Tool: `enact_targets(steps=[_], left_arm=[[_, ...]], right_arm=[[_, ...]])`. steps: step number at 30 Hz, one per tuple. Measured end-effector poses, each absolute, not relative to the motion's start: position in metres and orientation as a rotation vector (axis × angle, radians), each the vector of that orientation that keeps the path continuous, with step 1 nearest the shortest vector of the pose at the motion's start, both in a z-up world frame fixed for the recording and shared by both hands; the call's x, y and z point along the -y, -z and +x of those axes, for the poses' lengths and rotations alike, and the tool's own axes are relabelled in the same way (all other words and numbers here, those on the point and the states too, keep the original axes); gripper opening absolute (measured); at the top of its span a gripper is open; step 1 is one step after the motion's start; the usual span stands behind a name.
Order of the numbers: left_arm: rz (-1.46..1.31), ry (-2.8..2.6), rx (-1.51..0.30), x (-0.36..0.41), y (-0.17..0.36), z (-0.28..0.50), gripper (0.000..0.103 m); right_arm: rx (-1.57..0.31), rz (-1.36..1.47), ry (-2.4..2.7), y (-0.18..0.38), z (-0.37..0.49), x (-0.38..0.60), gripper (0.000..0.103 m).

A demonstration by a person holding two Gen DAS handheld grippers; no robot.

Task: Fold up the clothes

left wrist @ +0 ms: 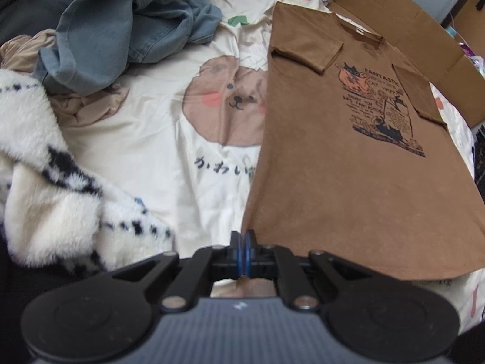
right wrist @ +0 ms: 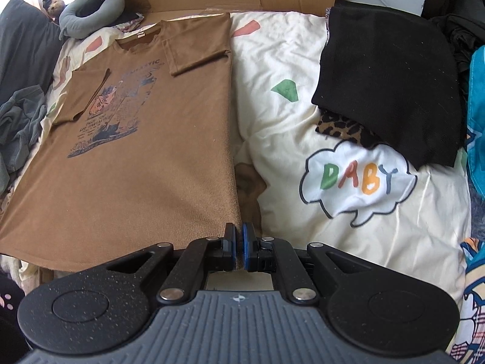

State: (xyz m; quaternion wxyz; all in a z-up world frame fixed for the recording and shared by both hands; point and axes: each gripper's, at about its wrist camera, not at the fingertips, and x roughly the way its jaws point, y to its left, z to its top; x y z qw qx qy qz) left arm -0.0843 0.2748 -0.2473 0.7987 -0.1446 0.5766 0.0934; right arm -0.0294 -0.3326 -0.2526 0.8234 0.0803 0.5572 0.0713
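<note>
1. Lying flat and print-up on the bed [right wrist: 282, 60], the brown shirt [left wrist: 348, 182] is seen with both sleeves turned in over the chest, so that its sides run straight from shoulder to hem.
2. The left tongs [left wrist: 246, 242] are closed at the shirt's near-left hem corner; brown cloth shows just behind the pads, so the corner is judged to be pinched, though the bite itself is barely seen.
3. The right tongs [right wrist: 239, 244] are all but closed at the near-right hem corner; whether cloth is caught between them cannot be told.
4. The shirt is judged light, soft and limp: it will sag between two held corners and drag on the cover, so it is best taken by both hem corners at once and kept taut.
5. A thin knit edge may slip from narrow pads; a deeper bite through both layers is advised.
6. A folded black garment [right wrist: 388, 79] is stacked to the right; a blue heap [left wrist: 127, 30] lies to the left.
</note>
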Motion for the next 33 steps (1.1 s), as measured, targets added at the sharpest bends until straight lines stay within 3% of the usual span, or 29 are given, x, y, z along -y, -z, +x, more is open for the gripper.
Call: enact_targets(steps=[22,33], left_arm=[[-0.354,-0.175,-1.279,-0.265,0.234,-0.156,0.002],[-0.378,-0.158,-1.228,-0.264,0.212,-0.148,0.002]], right_arm=[[-1.258,0.140,-0.195,0.242,-0.099,0.356,0.002],[-1.238,0.137,-0.208,0.223,-0.099,0.355,0.002]])
